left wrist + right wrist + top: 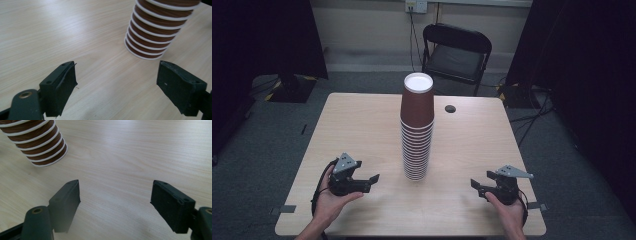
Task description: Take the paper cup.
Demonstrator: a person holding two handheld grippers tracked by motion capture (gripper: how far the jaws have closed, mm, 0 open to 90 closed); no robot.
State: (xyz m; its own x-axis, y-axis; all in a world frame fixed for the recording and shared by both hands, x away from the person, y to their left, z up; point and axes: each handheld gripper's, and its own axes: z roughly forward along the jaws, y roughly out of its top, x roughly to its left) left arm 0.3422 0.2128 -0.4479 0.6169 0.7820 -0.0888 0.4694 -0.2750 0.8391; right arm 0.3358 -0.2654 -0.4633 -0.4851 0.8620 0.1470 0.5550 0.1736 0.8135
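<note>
A stack of cups (pixel 417 131) is seen standing upside down near the middle of the table (pixel 362 120), brown walls, white rims, the white base of the top cup facing up. The stack is placed between the two grippers and ahead of both, apart from each. Nothing is touched by it except the tabletop.

The left gripper (pixel 368 181) is held low over the near left part of the table, jaws pointed toward the foot of the stack. In the left gripper view the jaws are seen spread wide with bare wood between them; nothing is gripped. The stack of cups (pixel 156 30) is found ahead and to the right of the jaw gap, leaning out of the top edge of that view, clear of the right jaw.

The right gripper (pixel 477 186) is held low over the near right part of the table, jaws turned toward the stack. In the right gripper view the jaws are likewise seen wide apart, nothing between them but tabletop. The stack of cups (pixel 37 142) is seen ahead and to the left, clear of the left jaw.

Each gripper is carried by a hand from the near edge. A small dark hole (pixel 450 108) is set in the table beyond the stack, right of it. A black folding chair (pixel 456 55) is placed past the far edge.
</note>
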